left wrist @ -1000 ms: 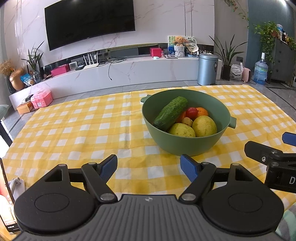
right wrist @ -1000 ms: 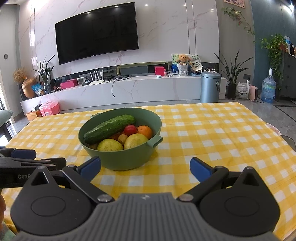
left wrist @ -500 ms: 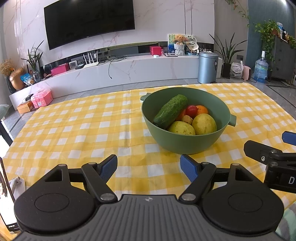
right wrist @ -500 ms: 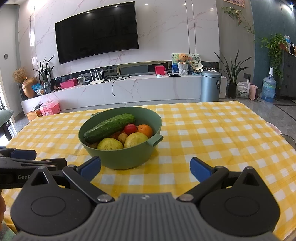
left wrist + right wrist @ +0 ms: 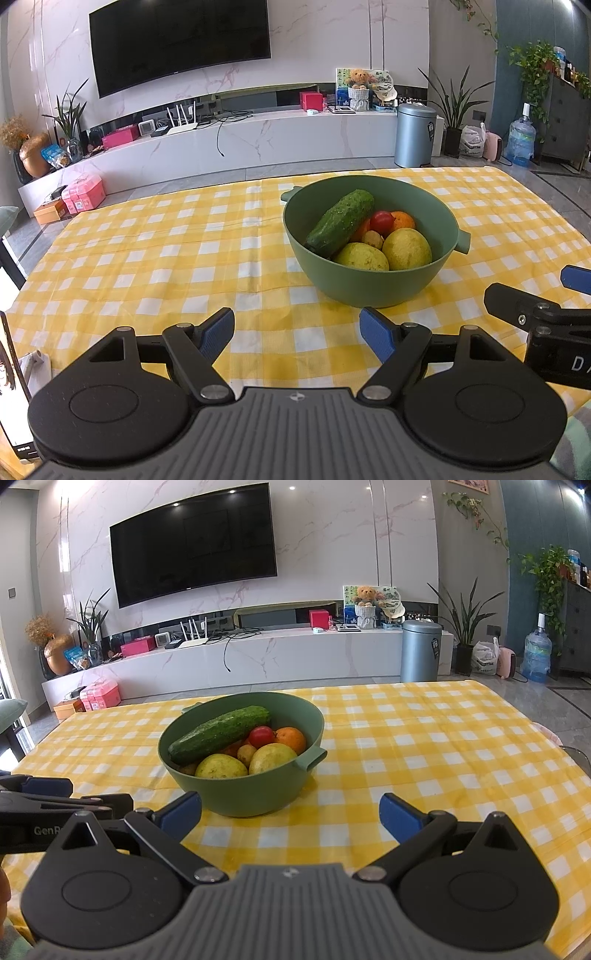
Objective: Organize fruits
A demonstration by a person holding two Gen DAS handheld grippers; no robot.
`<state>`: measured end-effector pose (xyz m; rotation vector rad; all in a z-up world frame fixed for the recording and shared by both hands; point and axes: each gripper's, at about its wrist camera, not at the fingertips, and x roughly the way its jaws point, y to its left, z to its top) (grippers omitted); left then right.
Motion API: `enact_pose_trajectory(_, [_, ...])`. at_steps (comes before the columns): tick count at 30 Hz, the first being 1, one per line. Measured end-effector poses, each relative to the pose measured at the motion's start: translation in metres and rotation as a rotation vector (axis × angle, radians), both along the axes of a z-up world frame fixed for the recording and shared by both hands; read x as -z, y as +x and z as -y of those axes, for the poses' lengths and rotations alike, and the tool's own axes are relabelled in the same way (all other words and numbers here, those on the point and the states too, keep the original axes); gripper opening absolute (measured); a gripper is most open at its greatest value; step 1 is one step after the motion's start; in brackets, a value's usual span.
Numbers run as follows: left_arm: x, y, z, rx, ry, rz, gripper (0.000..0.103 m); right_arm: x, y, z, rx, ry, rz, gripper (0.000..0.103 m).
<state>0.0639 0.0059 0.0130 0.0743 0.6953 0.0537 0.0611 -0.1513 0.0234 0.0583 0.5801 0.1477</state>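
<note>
Right now the green bowl (image 5: 373,284) sits mid-table on the yellow check cloth (image 5: 166,258), holding a cucumber (image 5: 341,221) leaning on its far-left rim, a tomato (image 5: 381,220), an orange (image 5: 403,220) and two yellow-green fruits (image 5: 406,249). Bare cloth spreads wide to the left of it and to the right out to the table's edge. My left claw (image 5: 297,332) and right claw (image 5: 290,814) both gape wide, empty, just short of the bowl. Since a second ago little has changed; the bowl looks barely nearer.
</note>
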Motion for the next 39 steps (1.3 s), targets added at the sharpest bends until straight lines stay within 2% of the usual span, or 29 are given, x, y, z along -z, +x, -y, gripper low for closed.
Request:
enact_pose_trajectory(13, [0.0002,-0.0031,0.0014,-0.006,-0.031,-0.021,0.091,0.0003,-0.0002,-0.0005,0.001,0.001,0.001,0.099])
enact_pose_trajectory(39, [-0.0049,-0.0046,0.0044,0.015,-0.022,-0.018,0.091,0.0023,-0.0001,-0.0031,-0.009,0.003,-0.011,0.099])
